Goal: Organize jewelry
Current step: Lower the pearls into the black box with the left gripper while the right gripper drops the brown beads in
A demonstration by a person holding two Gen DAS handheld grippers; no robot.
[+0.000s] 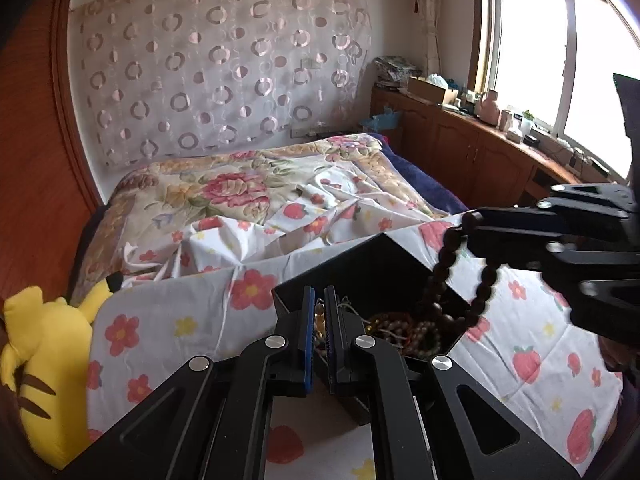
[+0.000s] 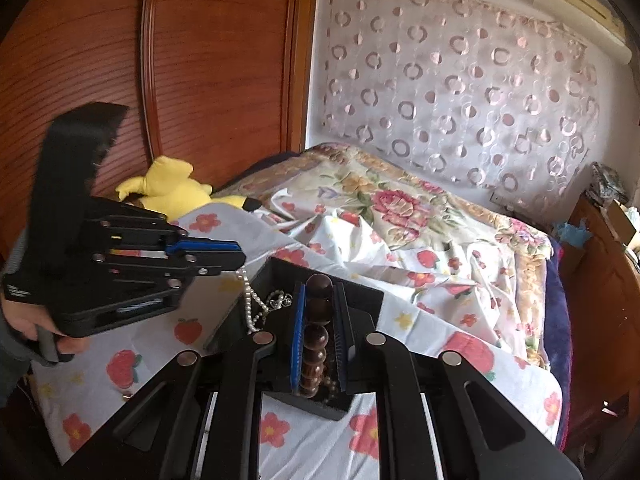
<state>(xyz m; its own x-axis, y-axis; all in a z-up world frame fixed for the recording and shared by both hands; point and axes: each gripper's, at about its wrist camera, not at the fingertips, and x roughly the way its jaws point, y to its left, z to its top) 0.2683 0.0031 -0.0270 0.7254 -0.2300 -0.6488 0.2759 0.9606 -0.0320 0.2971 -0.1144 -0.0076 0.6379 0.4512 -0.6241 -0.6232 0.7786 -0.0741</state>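
My left gripper [image 2: 236, 254] is clenched on what looks like a pearl strand [image 2: 251, 300] hanging over the left edge of the black box [image 1: 384, 264] on the bed [image 1: 168, 320], while my right gripper [image 2: 318, 320] grasps a dark bead bracelet [image 1: 444, 276] dangling above the box's right side.

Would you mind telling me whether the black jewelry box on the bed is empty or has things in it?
It has things in it: the open black box holds a heap of bead bracelets, and a pearl strand trails into it.
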